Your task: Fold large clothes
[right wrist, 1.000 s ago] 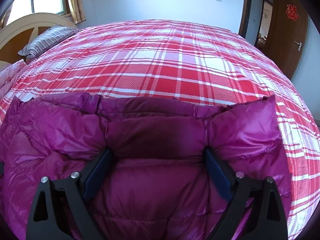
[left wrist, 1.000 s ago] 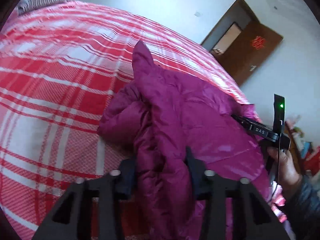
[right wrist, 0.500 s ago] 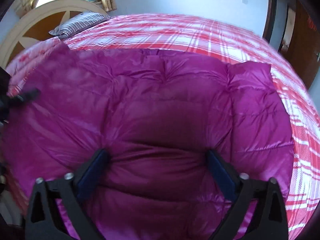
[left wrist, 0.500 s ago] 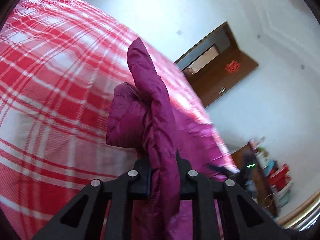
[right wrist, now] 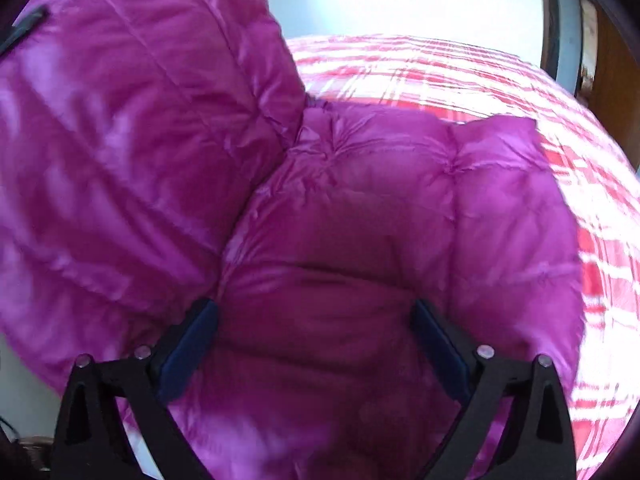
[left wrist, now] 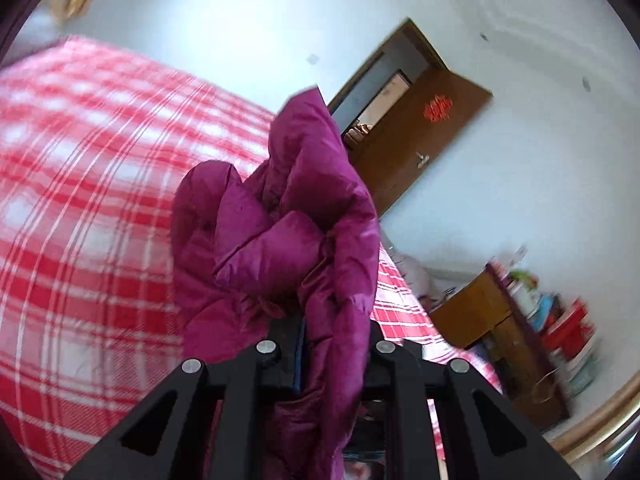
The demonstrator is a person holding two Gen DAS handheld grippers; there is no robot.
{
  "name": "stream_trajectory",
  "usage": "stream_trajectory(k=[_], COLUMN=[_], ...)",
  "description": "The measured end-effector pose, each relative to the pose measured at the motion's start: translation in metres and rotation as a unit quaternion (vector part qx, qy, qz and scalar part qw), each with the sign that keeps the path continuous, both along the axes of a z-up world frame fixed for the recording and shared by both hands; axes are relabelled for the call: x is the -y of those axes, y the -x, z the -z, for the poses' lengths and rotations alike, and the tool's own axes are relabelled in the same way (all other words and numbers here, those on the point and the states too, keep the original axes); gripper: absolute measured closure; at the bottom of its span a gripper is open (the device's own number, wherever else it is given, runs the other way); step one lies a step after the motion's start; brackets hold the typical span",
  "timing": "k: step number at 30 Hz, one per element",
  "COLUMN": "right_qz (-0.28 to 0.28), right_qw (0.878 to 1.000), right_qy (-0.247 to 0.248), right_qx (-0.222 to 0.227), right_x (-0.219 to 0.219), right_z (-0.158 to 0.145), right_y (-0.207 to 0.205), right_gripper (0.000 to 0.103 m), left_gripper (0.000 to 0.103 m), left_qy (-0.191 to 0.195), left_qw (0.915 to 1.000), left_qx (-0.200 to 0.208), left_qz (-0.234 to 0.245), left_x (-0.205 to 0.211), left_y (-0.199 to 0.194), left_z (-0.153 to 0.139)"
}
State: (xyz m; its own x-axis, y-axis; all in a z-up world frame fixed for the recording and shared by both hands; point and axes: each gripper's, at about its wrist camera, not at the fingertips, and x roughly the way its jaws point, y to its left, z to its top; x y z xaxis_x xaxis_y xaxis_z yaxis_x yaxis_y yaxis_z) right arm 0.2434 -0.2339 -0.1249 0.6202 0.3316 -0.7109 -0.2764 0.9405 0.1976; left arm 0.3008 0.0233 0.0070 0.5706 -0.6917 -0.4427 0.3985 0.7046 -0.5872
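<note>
Bright daylight is flooding both views, washing the white wall point(left wrist: 224, 20) nearly out. Sheen is glaring off the magenta jacket point(right wrist: 360, 208), which is blurring with motion, as is the plaid bedspread point(left wrist: 80, 200). Fisheye curvature is bending the far door point(left wrist: 420, 140), and dark vignetting is crowding the corners.

Home bedroom — plaid-covered bed point(left wrist: 80, 200), wooden door point(left wrist: 420, 140).

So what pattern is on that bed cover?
The bed cover is a red and white plaid, clearest in the left wrist view.
</note>
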Motion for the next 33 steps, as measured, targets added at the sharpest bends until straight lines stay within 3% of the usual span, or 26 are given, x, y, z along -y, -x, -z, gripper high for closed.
stream_trajectory(k=[2,5,9,11,12,14,16,20,22,24,25,26,27,29,33], right_qz=[0.029,0.095,0.139,0.122,0.113,0.077,0.052,-0.027,-0.035,-0.023,-0.012,0.006,0.019,0.032,0.037], right_qw=[0.998,0.987,0.97,0.97,0.97,0.973,0.976,0.98,0.982,0.988,0.989,0.989,0.989,0.99,0.996], right_qy=[-0.046,-0.117,-0.188,-0.2,-0.204,-0.211,-0.206,-0.191,-0.164,-0.12,-0.113,-0.11,-0.105,-0.104,-0.052], right_qx=[0.019,0.045,0.063,0.069,0.071,0.058,0.038,-0.054,-0.087,-0.097,-0.099,-0.101,-0.099,-0.092,-0.068], right_x=[0.034,0.095,0.162,0.178,0.181,0.178,0.167,0.134,0.118,0.111,0.114,0.119,0.122,0.127,0.12], right_z=[-0.014,-0.034,-0.056,-0.072,-0.077,-0.089,-0.093,-0.076,-0.065,-0.056,-0.053,-0.05,-0.048,-0.046,-0.056], right_y=[0.009,0.019,0.023,0.018,0.015,0.002,-0.013,-0.059,-0.069,-0.074,-0.075,-0.077,-0.08,-0.079,-0.063], right_gripper=[0.004,0.004,0.004,0.004,0.004,0.004,0.005,0.021,0.034,0.077,0.079,0.079,0.08,0.082,0.082], left_gripper=[0.087,0.087,0.086,0.086,0.086,0.086,0.086,0.084,0.081,0.074,0.071,0.058,0.039,0.025,0.025], left_qy=[-0.05,-0.128,-0.235,-0.274,-0.3,-0.326,-0.337,-0.36,-0.359,-0.336,-0.325,-0.307,-0.289,-0.247,-0.216], left_qw=[0.9982,0.9869,0.9552,0.9372,0.9241,0.908,0.8994,0.8808,0.8804,0.8861,0.8889,0.8937,0.8984,0.9063,0.9273], left_qx=[0.032,0.091,0.169,0.205,0.226,0.252,0.264,0.295,0.298,0.307,0.31,0.313,0.316,0.329,0.301], left_qz=[0.012,0.036,0.064,0.069,0.071,0.077,0.087,0.086,0.082,0.086,0.09,0.094,0.097,0.096,0.052], left_x=[0.046,0.111,0.177,0.193,0.201,0.208,0.213,0.217,0.212,0.2,0.194,0.185,0.175,0.149,0.098], left_y=[0.005,0.016,0.032,0.038,0.043,0.049,0.057,0.073,0.085,0.104,0.114,0.127,0.139,0.156,0.139], left_z=[0.0,0.018,0.062,0.08,0.092,0.108,0.117,0.121,0.113,0.098,0.092,0.083,0.074,0.059,0.047])
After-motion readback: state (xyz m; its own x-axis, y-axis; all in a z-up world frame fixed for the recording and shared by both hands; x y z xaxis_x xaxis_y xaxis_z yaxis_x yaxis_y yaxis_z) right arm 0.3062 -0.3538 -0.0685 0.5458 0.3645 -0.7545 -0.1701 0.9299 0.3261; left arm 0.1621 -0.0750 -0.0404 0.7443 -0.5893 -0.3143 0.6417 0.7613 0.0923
